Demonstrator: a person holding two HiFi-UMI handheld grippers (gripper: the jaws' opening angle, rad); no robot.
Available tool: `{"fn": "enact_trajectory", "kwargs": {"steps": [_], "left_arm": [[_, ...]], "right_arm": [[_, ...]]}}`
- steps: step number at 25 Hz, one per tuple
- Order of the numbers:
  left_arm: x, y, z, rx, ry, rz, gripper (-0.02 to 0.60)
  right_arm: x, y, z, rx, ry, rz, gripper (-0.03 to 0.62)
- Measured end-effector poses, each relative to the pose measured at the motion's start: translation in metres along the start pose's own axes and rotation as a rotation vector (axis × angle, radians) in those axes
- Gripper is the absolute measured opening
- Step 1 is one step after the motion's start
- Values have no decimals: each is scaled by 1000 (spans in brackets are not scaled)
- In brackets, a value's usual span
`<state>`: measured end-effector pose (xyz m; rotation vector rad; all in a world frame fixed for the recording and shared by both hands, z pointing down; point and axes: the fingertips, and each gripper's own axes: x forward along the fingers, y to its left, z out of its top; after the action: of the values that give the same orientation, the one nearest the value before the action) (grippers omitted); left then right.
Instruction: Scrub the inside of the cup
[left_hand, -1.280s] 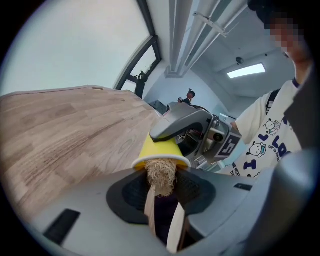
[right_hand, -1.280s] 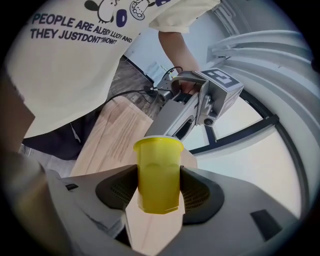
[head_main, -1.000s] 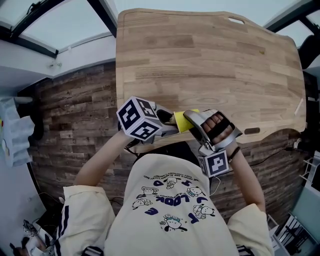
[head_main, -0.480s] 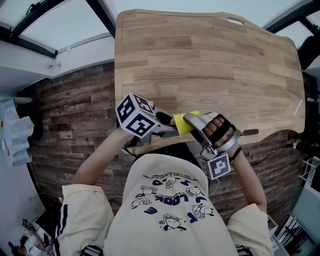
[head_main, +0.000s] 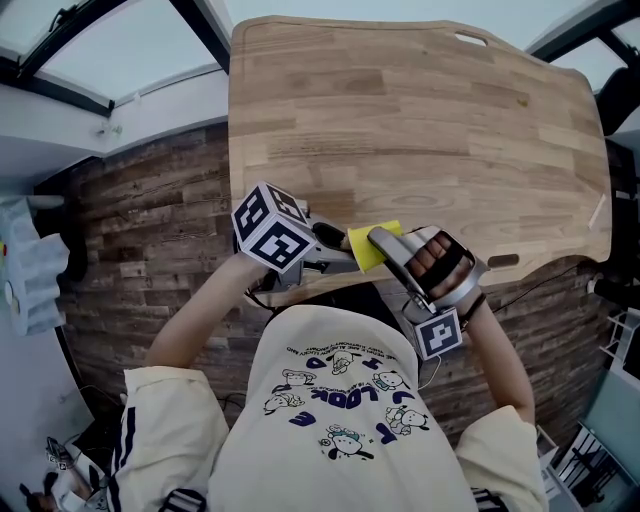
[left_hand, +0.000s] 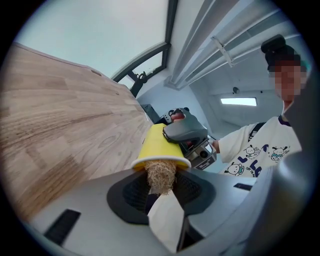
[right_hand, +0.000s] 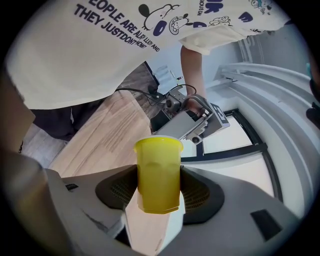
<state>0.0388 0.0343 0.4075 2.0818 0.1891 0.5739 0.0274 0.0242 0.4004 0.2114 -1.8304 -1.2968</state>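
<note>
Counter edge: pale wooden counter (head_main: 420, 110) over a dark plank floor (head_main: 150, 220). On the head view I see both tools held at its near edge, close to the person's cream printed shirt (head_main: 340, 400).
Nearest, left side: the left hand-held gripper (head_main: 333, 240) is narrow, its jaws pinched on a straw-coloured fibrous scrubber (left_hand: 161, 175). I get that only from the left gripper view, because from above the scrubber is out of sight.
Nearest, right side: the right hand-held gripper (head_main: 385, 245) is set wide and clamped on the yellow cup (head_main: 362, 245). In the right gripper view its dark pads press on both sides of the cup wall.
Between the tools: the cup is held off the counter, lying roughly level. Its base is toward the right hand-held gripper and its mouth faces the left one.
Scrubber at the cup: in the left gripper view the wad fills the cup's mouth and its tip goes in. How deep it reaches I cannot tell.
Head view only: the left tool's marker cube (head_main: 272, 240), both forearms and the whole sweep of the counter.
Right gripper view only: the cup's full side, with the left hand-held gripper just beyond its rim.
Farthest: a dark-framed window (head_main: 120, 50) past the counter's far left corner.
</note>
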Motion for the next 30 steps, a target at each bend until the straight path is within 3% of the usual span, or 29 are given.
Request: {"fn": "enact_trajectory", "kwargs": {"steps": [9,19,30], "left_arm": [[-2,5,-4,94,33,114,132],[-9,10,-5,277,117,305,132],[-9,13,-1,437,176,428,132]], "right_arm": [[5,5,1,95,6,63,261],[11,6,4,293,3,152,261],[14,6,0,458,15,198,261]]}}
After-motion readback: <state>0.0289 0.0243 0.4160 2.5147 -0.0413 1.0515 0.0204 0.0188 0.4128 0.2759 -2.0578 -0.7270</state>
